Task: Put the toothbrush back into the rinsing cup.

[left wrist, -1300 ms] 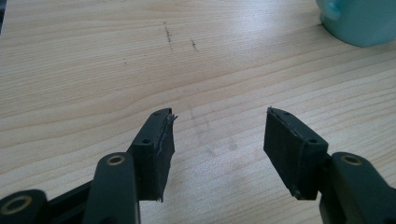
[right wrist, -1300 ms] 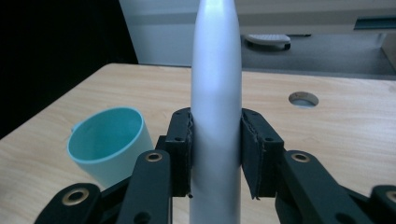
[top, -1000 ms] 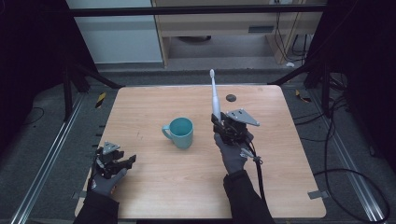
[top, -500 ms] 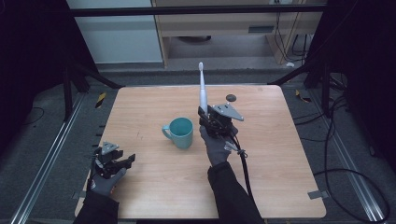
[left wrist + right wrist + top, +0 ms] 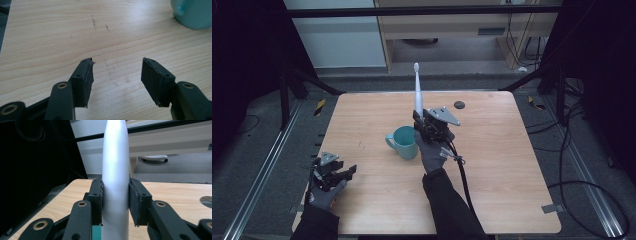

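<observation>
At frame centre, the right gripper (image 5: 421, 124) clamped an upright toothbrush (image 5: 417, 90) beside the mug (image 5: 404, 141); the left gripper (image 5: 343, 172), lower left, stood wide open, empty.

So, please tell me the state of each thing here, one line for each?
Toothbrush: upright, clamped in the right tool, beside the mug.
Mug: upright on the table, inside not visible.
Left tool: open, holding nothing, low over the table.
Right tool: shut on the toothbrush.
</observation>
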`<state>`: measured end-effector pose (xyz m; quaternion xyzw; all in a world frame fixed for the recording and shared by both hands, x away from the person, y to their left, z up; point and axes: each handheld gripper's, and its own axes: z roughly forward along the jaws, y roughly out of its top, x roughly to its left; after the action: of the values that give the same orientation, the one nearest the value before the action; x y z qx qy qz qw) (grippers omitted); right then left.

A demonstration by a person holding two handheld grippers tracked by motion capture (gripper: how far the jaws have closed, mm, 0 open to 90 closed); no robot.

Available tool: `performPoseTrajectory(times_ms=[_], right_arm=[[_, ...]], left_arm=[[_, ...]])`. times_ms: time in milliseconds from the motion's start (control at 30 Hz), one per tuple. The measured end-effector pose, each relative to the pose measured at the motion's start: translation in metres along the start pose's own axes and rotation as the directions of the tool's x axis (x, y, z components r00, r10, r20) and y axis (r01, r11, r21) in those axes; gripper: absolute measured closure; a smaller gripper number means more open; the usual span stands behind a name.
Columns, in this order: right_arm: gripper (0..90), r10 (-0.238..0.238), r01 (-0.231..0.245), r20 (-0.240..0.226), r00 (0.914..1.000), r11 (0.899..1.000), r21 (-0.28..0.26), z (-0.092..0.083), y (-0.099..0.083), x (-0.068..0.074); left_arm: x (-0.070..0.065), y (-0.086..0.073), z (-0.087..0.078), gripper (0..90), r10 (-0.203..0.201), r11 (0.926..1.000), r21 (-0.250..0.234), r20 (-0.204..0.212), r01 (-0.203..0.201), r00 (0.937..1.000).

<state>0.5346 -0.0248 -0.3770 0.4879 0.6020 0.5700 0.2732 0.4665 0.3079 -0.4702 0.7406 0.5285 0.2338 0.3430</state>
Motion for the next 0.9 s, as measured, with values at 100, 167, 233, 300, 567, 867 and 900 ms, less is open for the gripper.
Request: performPoseTrajectory(times_ms=[100, 167, 233, 300, 567, 867, 900], right_arm=[[66.3, 0.004, -0.004, -0.005, 1.0, 1.0, 0.0, 0.005, -0.001, 0.004], [66.3, 0.004, -0.004, -0.01, 0.9999, 1.0, -0.005, 0.007, -0.003, 0.007], [66.3, 0.02, -0.02, -0.024, 0.9995, 1.0, -0.003, 0.011, -0.005, 0.009], [66.3, 0.015, -0.016, -0.026, 0.9996, 1.0, -0.006, 0.014, -0.007, 0.012], [66.2, 0.026, -0.025, -0.031, 0.9992, 1.0, 0.015, 0.028, -0.019, 0.019], [66.2, 0.004, -0.003, -0.016, 0.9999, 0.999, 0.039, 0.041, -0.032, 0.025], [66.2, 0.003, -0.003, -0.014, 0.9999, 0.999, 0.047, 0.044, -0.037, 0.025]], left_arm=[[0.0, 0.0, 0.0, 42.1, 0.002, 1.0, -0.001, 0.001, -0.002, 1.0], [0.0, 0.0, 0.0, 42.1, 0.002, 1.0, -0.001, 0.002, -0.002, 1.0], [0.0, 0.0, 0.0, 42.1, 0.002, 1.0, -0.002, 0.002, -0.002, 1.0], [0.0, 0.0, 0.0, 42.1, 0.001, 1.0, 0.0, 0.001, -0.001, 1.0], [0.0, 0.0, 0.0, 42.3, -0.001, 1.0, -0.002, 0.002, 0.001, 1.0], [0.0, 0.0, 0.0, 42.2, 0.0, 1.0, -0.002, 0.001, 0.0, 1.0], [0.0, 0.0, 0.0, 42.2, 0.0, 1.0, -0.001, 0.001, 0.0, 1.0]])
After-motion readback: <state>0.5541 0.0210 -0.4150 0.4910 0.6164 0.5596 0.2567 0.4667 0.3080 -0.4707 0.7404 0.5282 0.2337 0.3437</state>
